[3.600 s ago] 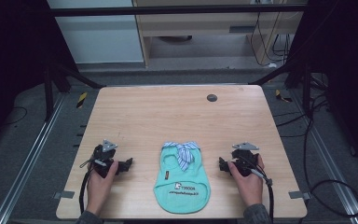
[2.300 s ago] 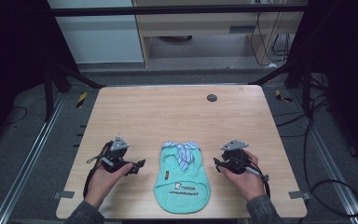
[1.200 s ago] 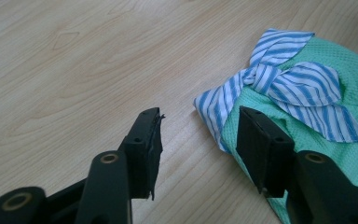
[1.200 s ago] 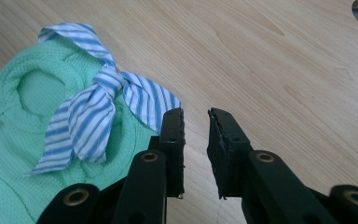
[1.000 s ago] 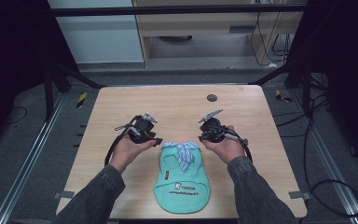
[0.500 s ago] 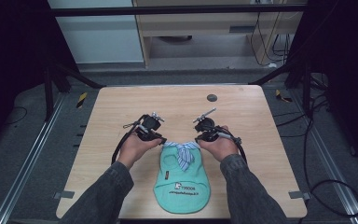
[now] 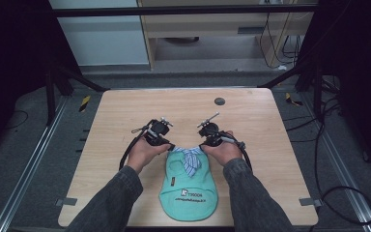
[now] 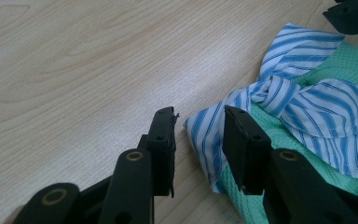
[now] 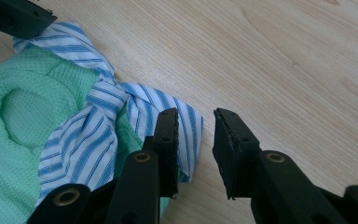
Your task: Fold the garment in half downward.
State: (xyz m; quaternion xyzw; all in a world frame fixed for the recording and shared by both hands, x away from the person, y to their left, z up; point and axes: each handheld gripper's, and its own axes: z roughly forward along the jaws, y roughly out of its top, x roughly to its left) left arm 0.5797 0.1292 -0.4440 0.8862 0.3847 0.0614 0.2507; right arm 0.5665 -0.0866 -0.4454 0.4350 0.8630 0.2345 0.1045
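A small green bib (image 7: 188, 186) lies flat on the wood tabletop (image 7: 125, 111), near the front edge & about in the middle. It has a blue & white striped collar (image 7: 189, 159) at its far end, tied in a knot, w/ one striped flap to each side. There is white writing on the near part of the bib, too small to read.

Both hands are at the far end of the bib, one on each side of the collar.

The left tongs (image 8: 198, 135) are partly open. They have just opened a bit more. In the left tongs view, the tip of the left striped flap (image 8: 205, 140) sits in the gap betw. the two black pads. The pads do not press on it. One pad is over bare wood, the other is over the cloth. In the high view the left tongs (image 7: 168, 146) are just by the bib's far left corner.

The right tongs (image 9: 196, 135) are partly open too, & they have also just opened more. In the right tongs view, one pad is over the right striped flap (image 9: 186, 121) & the other is over bare wood. The flap's edge is by the gap, but nothing is pinched. In the high view the right tongs (image 7: 202, 144) are at the bib's far right corner.

A small dark round spot (image 7: 219, 101) is on the tabletop, far from the bib, on the right.
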